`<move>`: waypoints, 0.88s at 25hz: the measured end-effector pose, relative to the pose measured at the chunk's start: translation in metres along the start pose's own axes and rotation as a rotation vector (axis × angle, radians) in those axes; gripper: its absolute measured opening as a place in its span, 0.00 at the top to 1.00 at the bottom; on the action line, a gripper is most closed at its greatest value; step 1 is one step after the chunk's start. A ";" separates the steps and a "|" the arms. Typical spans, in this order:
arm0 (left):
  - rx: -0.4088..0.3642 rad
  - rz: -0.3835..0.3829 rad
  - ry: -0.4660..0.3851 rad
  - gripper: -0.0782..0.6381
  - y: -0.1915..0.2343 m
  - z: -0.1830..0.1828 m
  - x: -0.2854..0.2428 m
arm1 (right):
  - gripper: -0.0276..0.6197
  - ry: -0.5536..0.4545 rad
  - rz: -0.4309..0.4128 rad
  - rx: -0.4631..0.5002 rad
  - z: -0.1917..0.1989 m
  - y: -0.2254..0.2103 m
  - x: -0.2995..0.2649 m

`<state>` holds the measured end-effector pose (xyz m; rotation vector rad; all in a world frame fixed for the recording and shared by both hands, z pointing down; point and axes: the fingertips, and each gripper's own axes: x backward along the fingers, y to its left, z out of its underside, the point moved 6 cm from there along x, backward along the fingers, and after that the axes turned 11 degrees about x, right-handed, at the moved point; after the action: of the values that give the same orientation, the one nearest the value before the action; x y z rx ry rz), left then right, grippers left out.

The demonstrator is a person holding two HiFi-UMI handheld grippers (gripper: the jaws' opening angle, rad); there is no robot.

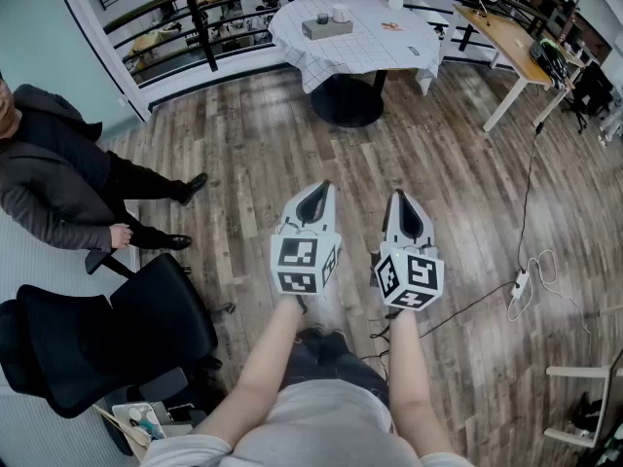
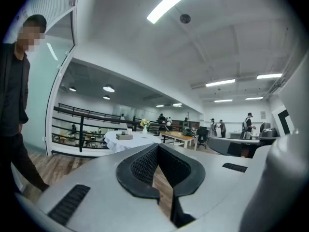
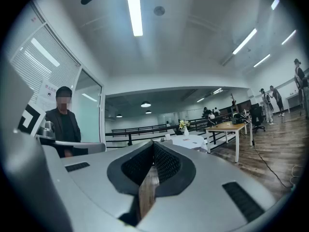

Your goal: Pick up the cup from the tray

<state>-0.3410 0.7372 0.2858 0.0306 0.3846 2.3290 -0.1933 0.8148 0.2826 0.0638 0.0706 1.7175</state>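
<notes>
Left gripper [image 1: 319, 191] and right gripper [image 1: 398, 198] held side by side above wooden floor [image 1: 243, 154]. Jaws of both pressed together, nothing clamped between them. White cup [image 1: 340, 14] seen standing on tray [image 1: 331, 31] on round cloth-covered table [image 1: 384, 54], well apart from both grippers, far ahead of fingertips. Person [image 1: 58, 183] seated at left.

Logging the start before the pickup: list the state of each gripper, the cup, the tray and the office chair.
left gripper: jaws shut, nothing between them.
right gripper: jaws shut, nothing between them.
cup: upright on the tray, untouched, far from both grippers.
tray: lying flat on the round table.
office chair: unoccupied.
</notes>
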 end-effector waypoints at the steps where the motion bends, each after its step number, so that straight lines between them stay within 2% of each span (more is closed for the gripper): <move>1: 0.001 0.000 -0.001 0.88 0.000 0.000 0.000 | 0.95 0.000 -0.001 0.000 0.000 0.000 0.000; 15: 0.000 -0.001 0.003 0.88 -0.005 0.003 -0.004 | 0.95 -0.006 0.002 -0.013 0.004 -0.004 0.000; 22: 0.007 -0.012 0.000 0.88 -0.013 0.005 -0.024 | 0.95 -0.007 -0.002 -0.016 0.006 -0.026 -0.008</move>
<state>-0.3144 0.7298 0.2893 0.0321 0.3916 2.3161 -0.1662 0.8112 0.2866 0.0581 0.0511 1.7159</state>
